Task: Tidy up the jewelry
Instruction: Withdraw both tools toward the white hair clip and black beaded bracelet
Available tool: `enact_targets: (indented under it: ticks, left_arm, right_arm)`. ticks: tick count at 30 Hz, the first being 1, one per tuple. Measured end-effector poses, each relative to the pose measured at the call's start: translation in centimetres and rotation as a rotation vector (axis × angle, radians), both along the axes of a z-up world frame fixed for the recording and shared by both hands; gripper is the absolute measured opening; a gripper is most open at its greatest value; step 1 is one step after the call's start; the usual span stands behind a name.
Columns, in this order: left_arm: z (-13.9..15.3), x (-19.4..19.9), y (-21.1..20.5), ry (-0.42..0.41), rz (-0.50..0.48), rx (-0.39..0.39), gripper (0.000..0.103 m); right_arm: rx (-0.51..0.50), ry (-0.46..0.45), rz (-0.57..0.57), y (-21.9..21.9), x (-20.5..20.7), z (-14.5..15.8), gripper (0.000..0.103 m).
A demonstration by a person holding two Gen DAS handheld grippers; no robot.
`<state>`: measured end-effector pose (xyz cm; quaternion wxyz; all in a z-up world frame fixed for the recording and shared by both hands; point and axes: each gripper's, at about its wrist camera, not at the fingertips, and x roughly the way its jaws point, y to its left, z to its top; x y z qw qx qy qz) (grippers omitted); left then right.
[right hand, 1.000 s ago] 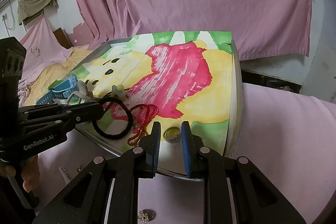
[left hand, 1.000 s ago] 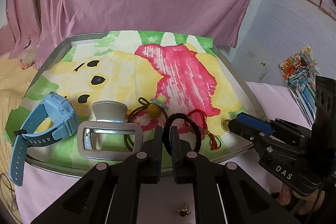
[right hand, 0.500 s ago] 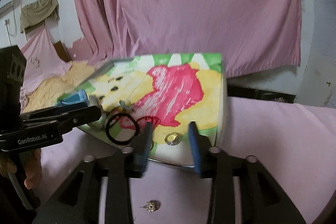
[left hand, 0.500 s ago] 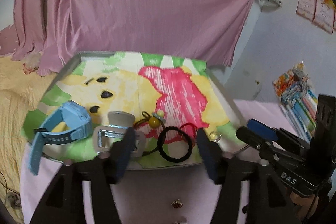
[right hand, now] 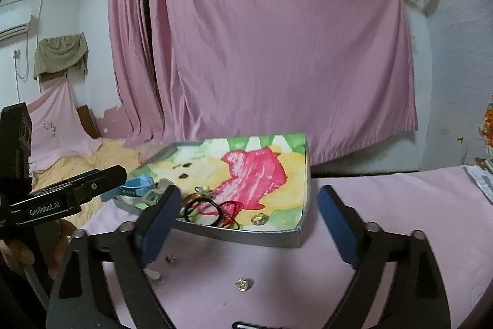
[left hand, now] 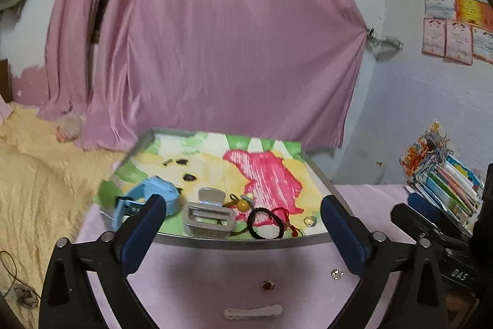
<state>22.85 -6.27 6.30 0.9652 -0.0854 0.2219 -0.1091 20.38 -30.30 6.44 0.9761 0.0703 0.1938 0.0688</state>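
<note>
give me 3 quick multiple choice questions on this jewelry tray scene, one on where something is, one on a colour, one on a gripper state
1. Where is the black round hair tie?
A. on the pink cloth
B. in the shallow metal tray
C. between gripper fingers

2. What colour is the chunky plastic watch?
A. light blue
B. red
C. white

3. How do the left gripper and right gripper stand?
A. both shut
B. one shut
C. both open

Answers: 1 B, it lies near the tray's front edge; 2 A, its strap and case are light blue; 3 C, each pair of fingers is spread wide with nothing between them.
</note>
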Motion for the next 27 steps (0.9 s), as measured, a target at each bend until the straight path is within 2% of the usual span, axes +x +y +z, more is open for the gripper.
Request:
enact_targets:
  ticks: [7, 13, 19, 27]
  left_arm:
    - [0.2, -3.6, 0.7, -0.099, 0.012, 0.019, 0.102]
    - [-0.3, -5.8, 1.0, -0.130, 0.000, 0.031, 0.102]
    - [-1.6, -7.0, 1.1, -0.115, -0.006, 0.041, 0.102]
    - [-3.6, -7.5, 1.5, -0.058, -0.008, 0.047, 0.102]
  right_arm:
    - [-0.016, -0.086, -0.026, 0.5, -3.8, 0.2, 0.093]
    - [-0.023, -0.117, -0.032, 0.7, -5.8, -0.2, 0.093]
    - [-0.036, -0.112, -0.044, 0.6, -7.3, -0.8, 0.093]
    - [-0.038, -0.054, -0.049, 0.0, -7.7, -2.3, 0.093]
